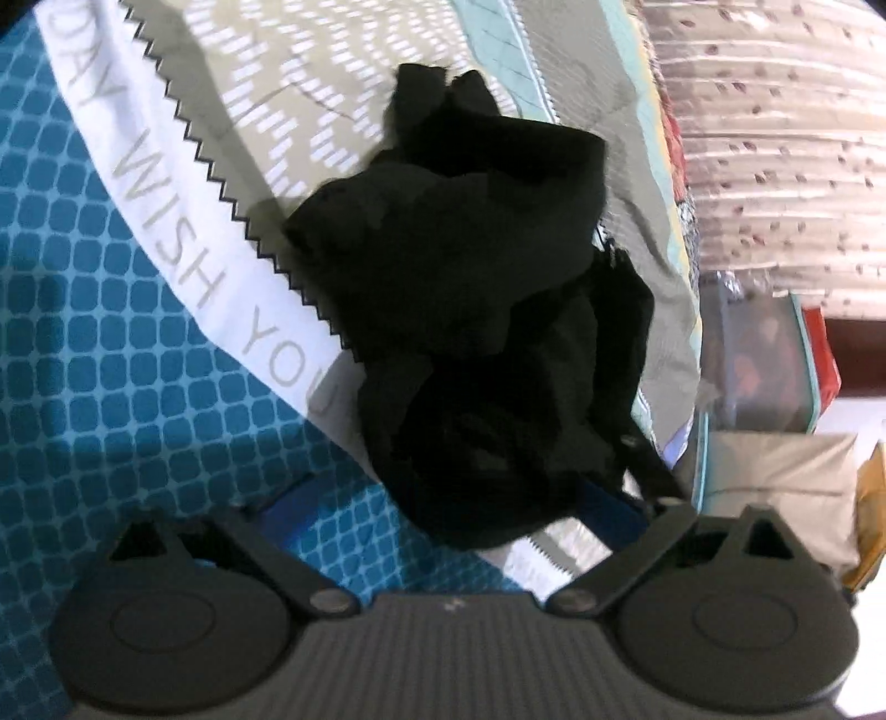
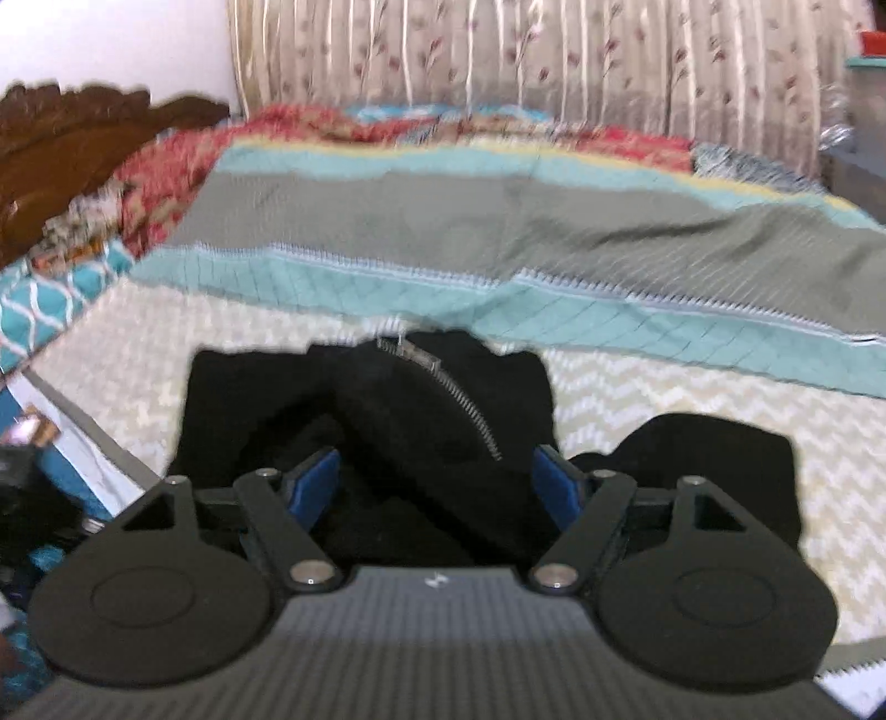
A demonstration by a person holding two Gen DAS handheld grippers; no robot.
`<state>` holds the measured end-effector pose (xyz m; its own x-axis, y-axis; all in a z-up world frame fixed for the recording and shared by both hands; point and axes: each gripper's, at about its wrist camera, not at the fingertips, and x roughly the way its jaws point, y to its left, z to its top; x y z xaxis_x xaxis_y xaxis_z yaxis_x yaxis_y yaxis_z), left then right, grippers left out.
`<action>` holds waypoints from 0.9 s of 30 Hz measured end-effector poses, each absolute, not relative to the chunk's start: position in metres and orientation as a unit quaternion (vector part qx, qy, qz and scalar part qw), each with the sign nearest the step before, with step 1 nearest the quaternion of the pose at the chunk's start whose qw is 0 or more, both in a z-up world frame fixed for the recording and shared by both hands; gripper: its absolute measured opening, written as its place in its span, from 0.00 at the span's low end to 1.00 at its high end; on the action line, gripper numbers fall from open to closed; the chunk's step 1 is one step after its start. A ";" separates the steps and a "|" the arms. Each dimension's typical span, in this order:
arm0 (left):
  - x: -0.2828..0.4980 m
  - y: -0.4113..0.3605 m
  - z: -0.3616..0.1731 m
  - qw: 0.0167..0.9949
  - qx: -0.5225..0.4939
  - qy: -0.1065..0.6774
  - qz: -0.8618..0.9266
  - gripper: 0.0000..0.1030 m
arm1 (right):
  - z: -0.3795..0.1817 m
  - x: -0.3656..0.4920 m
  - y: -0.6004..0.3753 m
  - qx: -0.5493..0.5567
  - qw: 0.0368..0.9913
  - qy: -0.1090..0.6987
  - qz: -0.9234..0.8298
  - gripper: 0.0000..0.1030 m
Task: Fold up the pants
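The black pants (image 1: 459,288) lie crumpled in a heap on the bed, on the patterned bedspread (image 1: 266,94). In the left wrist view the heap covers the space between my left gripper's (image 1: 459,498) fingers, and the blue pads are mostly hidden under the cloth. In the right wrist view the pants (image 2: 387,410) show an open zipper (image 2: 443,387). My right gripper (image 2: 437,482) stands wide open with blue pads (image 2: 318,482) on either side of the fabric.
A teal checked sheet (image 1: 111,360) and a white band with grey lettering (image 1: 183,232) lie left of the heap. A rolled quilt (image 2: 498,232) lies across the bed beyond the pants. A wooden headboard (image 2: 66,138) and curtains (image 2: 554,50) stand behind.
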<state>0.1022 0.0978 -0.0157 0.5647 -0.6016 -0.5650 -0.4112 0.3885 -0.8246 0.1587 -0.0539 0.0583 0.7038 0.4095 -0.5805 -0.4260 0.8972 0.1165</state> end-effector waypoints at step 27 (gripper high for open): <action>-0.046 0.127 0.026 0.808 -0.371 0.457 -0.019 0.21 | 0.081 0.025 -0.373 0.253 0.909 0.255 -0.211 0.10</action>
<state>-0.0459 0.1265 0.0256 0.5808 -0.3703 -0.7250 -0.3084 0.7241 -0.6169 0.0252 -0.3733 0.0806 0.7813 -0.2540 -0.5701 0.5122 0.7830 0.3530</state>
